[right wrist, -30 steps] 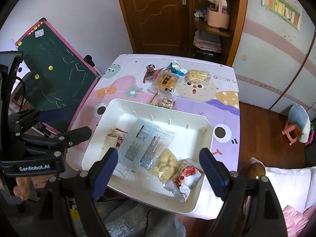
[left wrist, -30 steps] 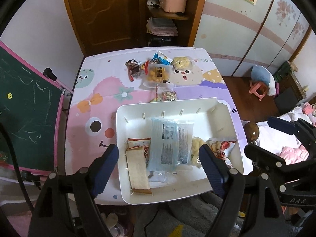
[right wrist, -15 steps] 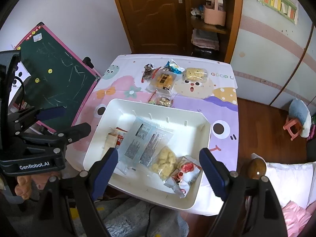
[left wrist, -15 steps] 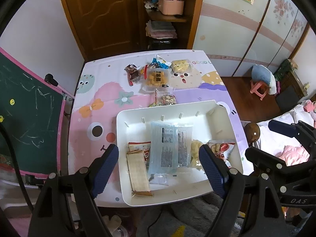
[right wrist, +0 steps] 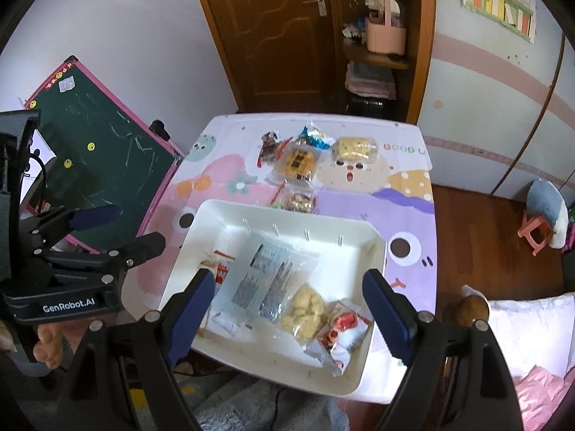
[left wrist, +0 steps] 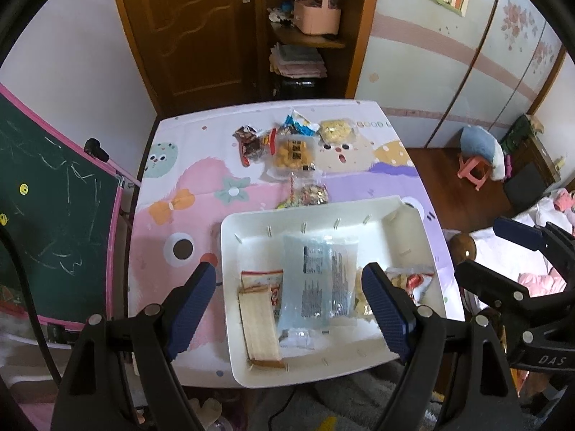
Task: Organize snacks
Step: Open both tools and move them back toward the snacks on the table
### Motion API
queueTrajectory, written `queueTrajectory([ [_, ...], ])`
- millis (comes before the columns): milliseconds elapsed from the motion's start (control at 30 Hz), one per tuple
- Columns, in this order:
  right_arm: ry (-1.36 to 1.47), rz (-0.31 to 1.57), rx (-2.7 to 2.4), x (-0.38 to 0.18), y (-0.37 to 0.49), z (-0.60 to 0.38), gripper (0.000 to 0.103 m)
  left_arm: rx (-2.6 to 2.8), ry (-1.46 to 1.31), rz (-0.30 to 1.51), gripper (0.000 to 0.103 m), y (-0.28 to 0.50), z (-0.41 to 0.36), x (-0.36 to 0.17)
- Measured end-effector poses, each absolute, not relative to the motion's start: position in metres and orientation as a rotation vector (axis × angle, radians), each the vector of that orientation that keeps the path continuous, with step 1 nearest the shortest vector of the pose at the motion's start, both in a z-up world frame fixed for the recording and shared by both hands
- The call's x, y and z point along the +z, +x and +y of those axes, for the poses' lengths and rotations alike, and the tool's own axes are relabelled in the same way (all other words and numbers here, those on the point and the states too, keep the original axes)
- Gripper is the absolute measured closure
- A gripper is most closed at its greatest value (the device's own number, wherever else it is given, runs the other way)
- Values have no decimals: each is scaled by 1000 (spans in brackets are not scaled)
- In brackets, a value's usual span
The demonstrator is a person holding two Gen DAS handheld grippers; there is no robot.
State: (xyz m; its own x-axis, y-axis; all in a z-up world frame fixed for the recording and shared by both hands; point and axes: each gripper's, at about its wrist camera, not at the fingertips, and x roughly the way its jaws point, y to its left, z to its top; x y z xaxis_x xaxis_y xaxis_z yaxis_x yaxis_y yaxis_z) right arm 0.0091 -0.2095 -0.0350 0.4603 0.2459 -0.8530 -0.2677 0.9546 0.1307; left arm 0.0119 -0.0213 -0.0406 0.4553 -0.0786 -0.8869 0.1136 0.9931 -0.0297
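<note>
Snacks in wrappers lie in a white tray (left wrist: 230,287): a pale blue packet (left wrist: 316,280) in the middle, below and between the spread, empty fingers of the left gripper (left wrist: 293,300). The right gripper (right wrist: 293,301) is also spread, empty, above the tray.

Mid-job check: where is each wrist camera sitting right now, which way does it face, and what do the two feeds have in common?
Left wrist: above the table's near edge, angled down at the white tray; its own open left gripper frames the view, with the right gripper at the right.
Right wrist: further right, angled down at the same tray; its own open right gripper shows, with the left gripper and a hand at the left.
Shared: tray, clear blue packet, loose snacks beyond.
</note>
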Motion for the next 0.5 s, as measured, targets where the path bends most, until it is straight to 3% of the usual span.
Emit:
queueTrajectory([
  [500,-23,966,318,-12,61,-201,18,-108,14,971,21,63,8,-13],
])
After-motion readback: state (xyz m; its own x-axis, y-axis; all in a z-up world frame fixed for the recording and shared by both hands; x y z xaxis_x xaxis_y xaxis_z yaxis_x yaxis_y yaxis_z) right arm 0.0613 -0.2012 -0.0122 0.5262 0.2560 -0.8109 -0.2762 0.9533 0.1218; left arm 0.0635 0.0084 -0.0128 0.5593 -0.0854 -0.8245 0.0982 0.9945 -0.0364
